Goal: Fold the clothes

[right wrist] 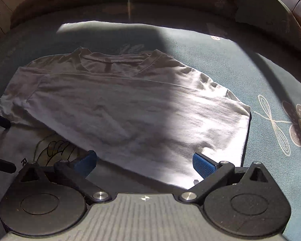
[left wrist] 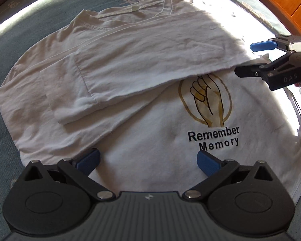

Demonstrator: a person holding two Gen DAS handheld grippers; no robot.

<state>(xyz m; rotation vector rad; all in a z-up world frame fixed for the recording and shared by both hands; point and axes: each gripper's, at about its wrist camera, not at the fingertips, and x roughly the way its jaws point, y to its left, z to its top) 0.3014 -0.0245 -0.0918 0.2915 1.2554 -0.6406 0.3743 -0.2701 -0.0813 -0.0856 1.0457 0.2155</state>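
A white T-shirt (left wrist: 142,140) lies flat on a blue-grey bed cover (left wrist: 2,64), collar at the far side. Its chest shows a gold fist print (left wrist: 206,98) over the words "Remember Memory". One side, sleeve included, is folded across the chest as a flap (left wrist: 130,64), also seen in the right wrist view (right wrist: 130,110). My left gripper (left wrist: 148,161) hovers open over the lower chest, nothing between its blue pads (left wrist: 88,160). My right gripper (left wrist: 250,58) is open at the flap's right edge; in its own view (right wrist: 144,163) the flap's near edge lies beneath the spread fingers.
The bed cover carries a flower pattern (right wrist: 299,124). Orange wooden furniture (left wrist: 281,0) stands past the bed's far right corner. A hard band of sunlight and shadow crosses the shirt. Dark parts at the left edge (right wrist: 0,120) look like my left gripper's fingers.
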